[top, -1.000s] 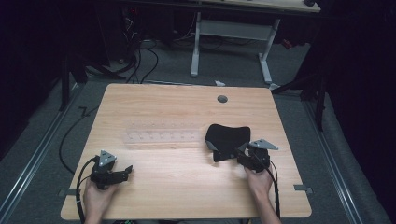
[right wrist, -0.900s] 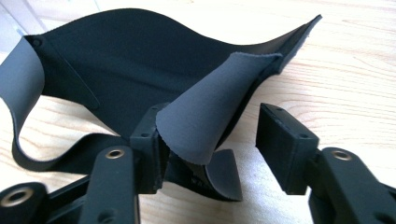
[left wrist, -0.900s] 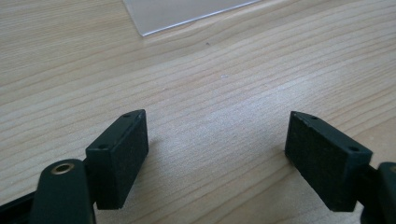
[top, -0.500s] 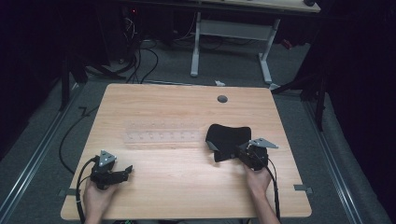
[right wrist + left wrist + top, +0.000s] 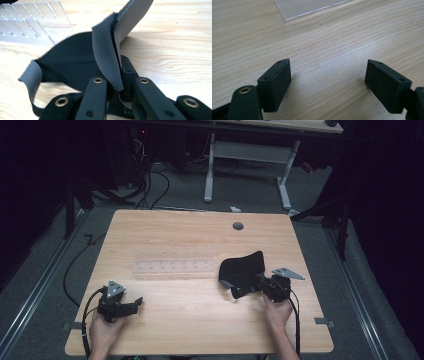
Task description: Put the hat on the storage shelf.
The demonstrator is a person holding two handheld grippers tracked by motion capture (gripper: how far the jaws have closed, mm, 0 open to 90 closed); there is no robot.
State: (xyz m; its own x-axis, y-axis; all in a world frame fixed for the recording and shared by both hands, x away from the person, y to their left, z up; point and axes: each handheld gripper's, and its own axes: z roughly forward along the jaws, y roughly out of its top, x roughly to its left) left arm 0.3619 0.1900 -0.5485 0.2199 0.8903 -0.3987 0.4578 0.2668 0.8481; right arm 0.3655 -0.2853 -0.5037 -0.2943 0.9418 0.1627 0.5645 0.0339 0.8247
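Note:
A black, soft fabric piece [image 5: 242, 270] lies on the right half of the wooden table [image 5: 200, 230]. My right gripper [image 5: 261, 283] is shut on its near edge. In the right gripper view the black fabric [image 5: 75, 60] folds upward between the jaws, grey on its inner side, and my right gripper [image 5: 117, 82] pinches that fold. Near the table's front left corner my left gripper [image 5: 136, 302] stands open. Seen from the left gripper view, my left gripper [image 5: 328, 77] has bare wood between its pads and holds nothing.
A clear plastic tray [image 5: 172, 268] with several slots lies in the middle of the table, just left of the fabric; the clear tray [image 5: 30, 22] appears behind the fabric in the right gripper view. A round cable hole [image 5: 238, 226] sits near the far edge.
The right gripper has lifted and pulled the fabric's near edge slightly, so the fabric now folds up more. The left gripper has not moved.

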